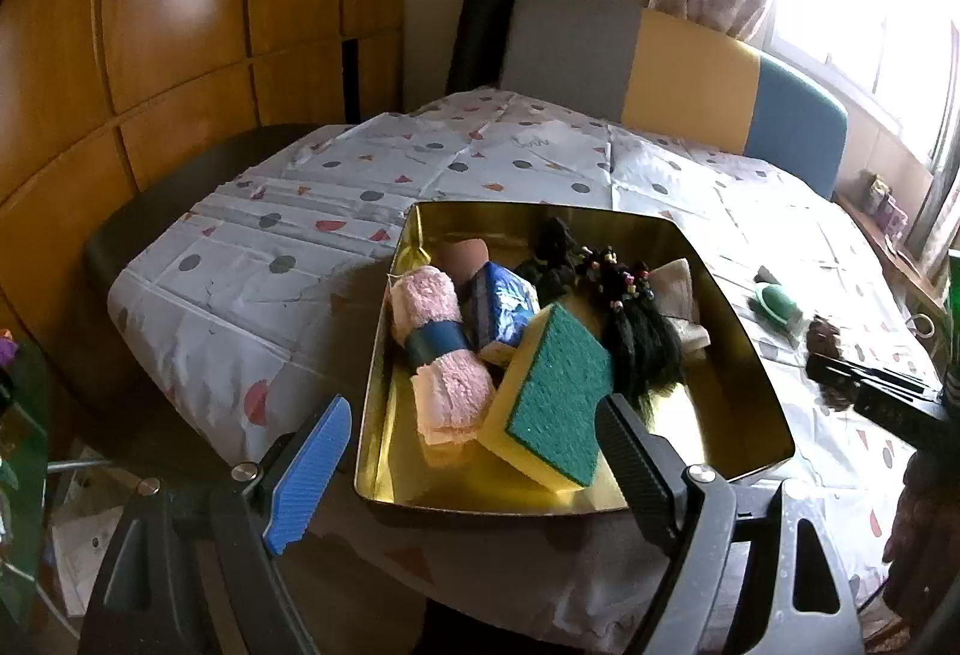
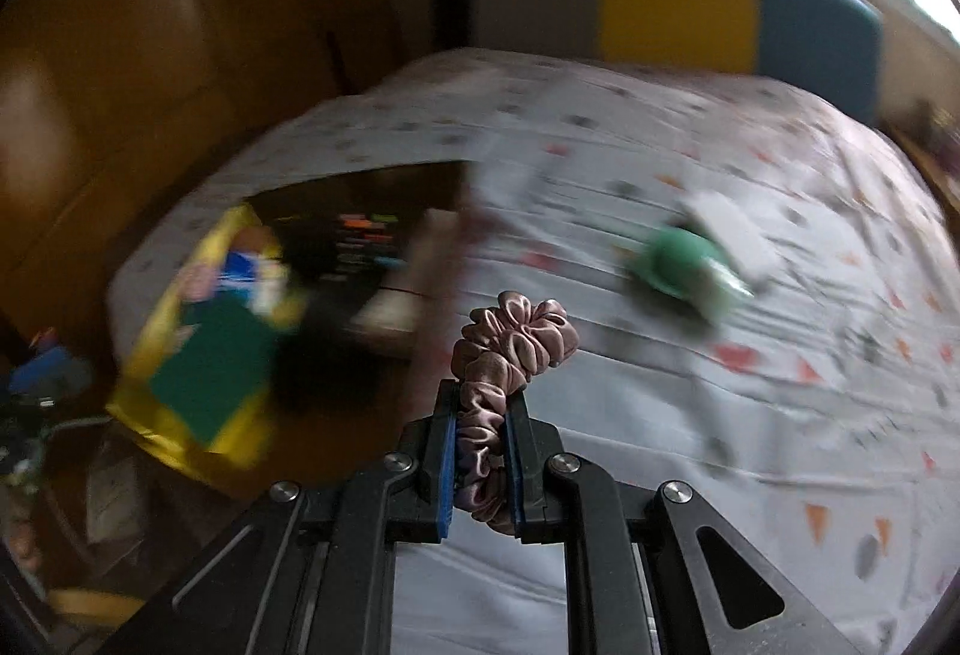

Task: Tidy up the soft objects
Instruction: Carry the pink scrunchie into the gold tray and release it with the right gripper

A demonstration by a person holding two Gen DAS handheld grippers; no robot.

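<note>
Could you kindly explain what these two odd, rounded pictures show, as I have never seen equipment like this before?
There is no robot here: a person holds a two-finger clamp in each hand, and a wide-angle camera on each looks forward along its fingers, which bends the picture.

The left wrist view shows the left hand-held gripper open and empty above a gold tray on a spotted tablecloth. In the tray lie a rolled pink towel, a yellow-and-green sponge, a blue packet and dark hair pieces. A green round item sits on the cloth beyond it.

The right wrist view is blurred by motion. There the right hand-held gripper is shut on a pink satin scrunchie, held above the cloth to the right of the tray.
</note>
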